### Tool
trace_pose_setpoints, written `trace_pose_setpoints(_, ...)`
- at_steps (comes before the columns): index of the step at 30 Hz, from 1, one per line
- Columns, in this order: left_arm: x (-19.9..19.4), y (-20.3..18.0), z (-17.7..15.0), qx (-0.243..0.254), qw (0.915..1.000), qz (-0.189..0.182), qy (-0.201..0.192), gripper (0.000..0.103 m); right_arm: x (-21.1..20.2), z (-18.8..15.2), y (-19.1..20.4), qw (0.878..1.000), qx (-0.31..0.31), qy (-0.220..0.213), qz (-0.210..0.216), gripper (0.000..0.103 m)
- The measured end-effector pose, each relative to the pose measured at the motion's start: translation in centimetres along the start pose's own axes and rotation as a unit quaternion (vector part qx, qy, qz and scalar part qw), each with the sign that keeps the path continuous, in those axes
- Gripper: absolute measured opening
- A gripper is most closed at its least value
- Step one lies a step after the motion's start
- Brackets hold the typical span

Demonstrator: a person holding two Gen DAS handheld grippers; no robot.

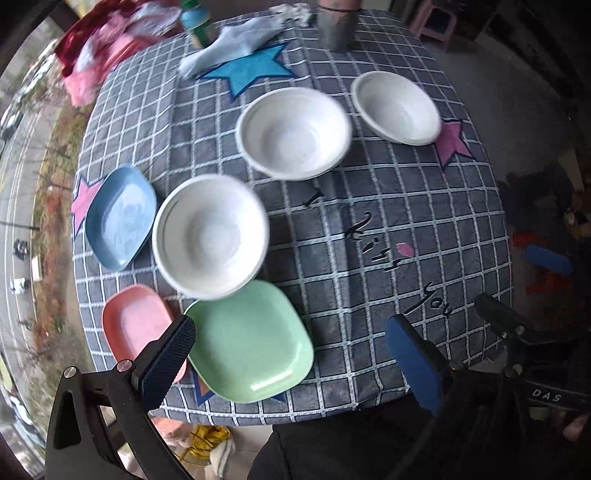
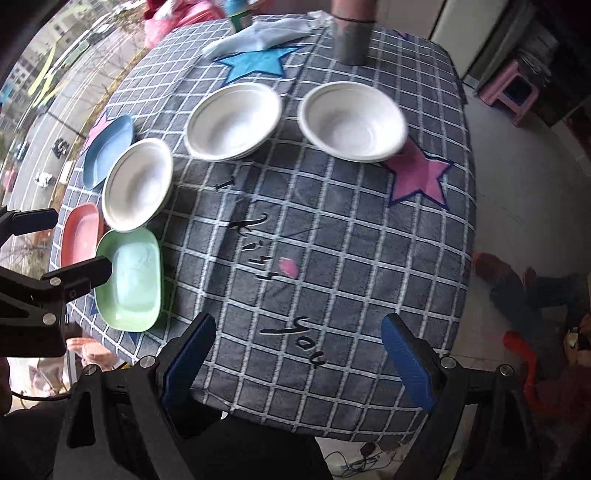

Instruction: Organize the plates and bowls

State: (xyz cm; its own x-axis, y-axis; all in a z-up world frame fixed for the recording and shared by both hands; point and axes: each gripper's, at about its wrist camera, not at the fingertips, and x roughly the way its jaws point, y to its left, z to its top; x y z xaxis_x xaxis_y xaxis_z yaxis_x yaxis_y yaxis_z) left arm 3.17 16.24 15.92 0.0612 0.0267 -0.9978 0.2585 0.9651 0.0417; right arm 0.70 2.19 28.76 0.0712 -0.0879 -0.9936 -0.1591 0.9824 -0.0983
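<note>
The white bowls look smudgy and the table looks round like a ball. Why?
In the left wrist view the bowls have smeared edges: motion blur. In both views the fisheye lens bends the checked tablecloth into a bulge. Glare shines on the green plate.

Bottle (image 1: 195, 18) and grey cup (image 1: 338, 26) cropped by top edge

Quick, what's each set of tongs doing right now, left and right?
Left tongs: open, holding nothing, above the green plate.
Right tongs: open, holding nothing.
</note>
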Motion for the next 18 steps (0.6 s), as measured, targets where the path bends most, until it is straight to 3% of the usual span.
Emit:
trace_pose_setpoints(5,-0.2,-2.4,0.8,0.032,0.9994,0.014,-0.003,0.103,0.3,-0.5,-1.6,1.000,0.010,0.009,0.005,0.092)
trace_pose_setpoints(18,0.3,-3.0,0.4,0.004,0.9996,0.023,0.013,0.103,0.6,-1.0,-2.2,1.000,-0.015,0.012,0.014,0.092)
